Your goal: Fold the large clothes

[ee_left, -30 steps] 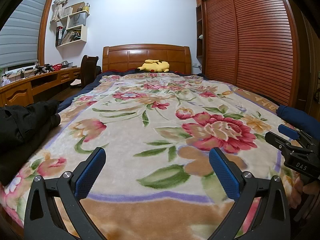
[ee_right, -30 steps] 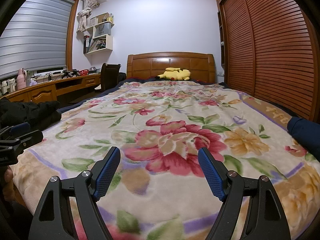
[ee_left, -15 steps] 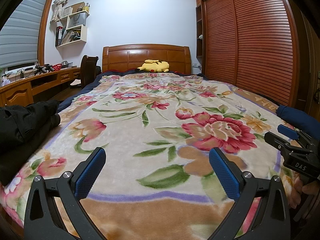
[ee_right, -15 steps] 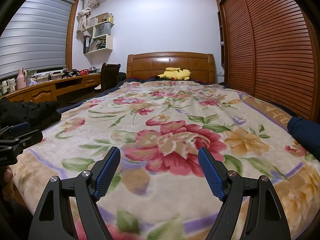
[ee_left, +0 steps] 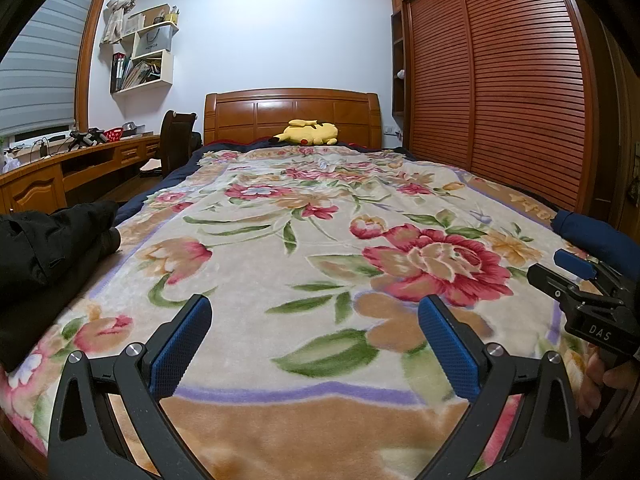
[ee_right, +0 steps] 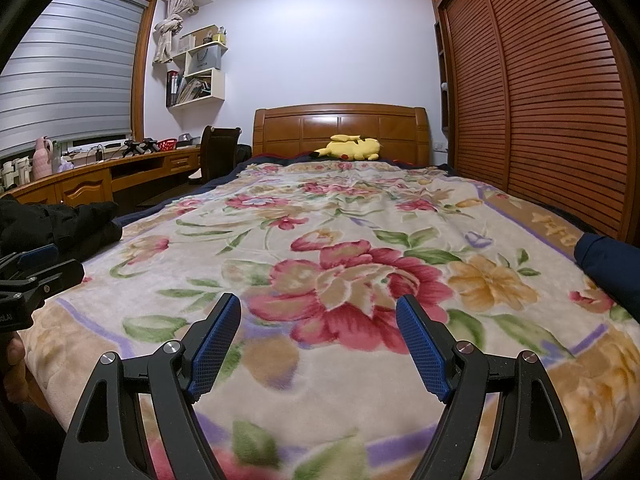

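A black garment (ee_left: pixel 44 256) lies bunched on the bed's left edge; it also shows in the right wrist view (ee_right: pixel 68 220). A dark blue garment (ee_left: pixel 596 236) lies on the right edge, also in the right wrist view (ee_right: pixel 612 264). My left gripper (ee_left: pixel 314 312) is open and empty above the foot of the floral blanket (ee_left: pixel 320 216). My right gripper (ee_right: pixel 318 310) is open and empty above the blanket (ee_right: pixel 340 220), to the right of the left one. Each gripper shows at the edge of the other's view.
A yellow plush toy (ee_left: pixel 308 133) lies by the wooden headboard (ee_left: pixel 292 114). A long wooden desk (ee_left: pixel 60 168) with a chair (ee_left: pixel 176 136) runs along the left wall. Slatted wardrobe doors (ee_left: pixel 500 80) close off the right side.
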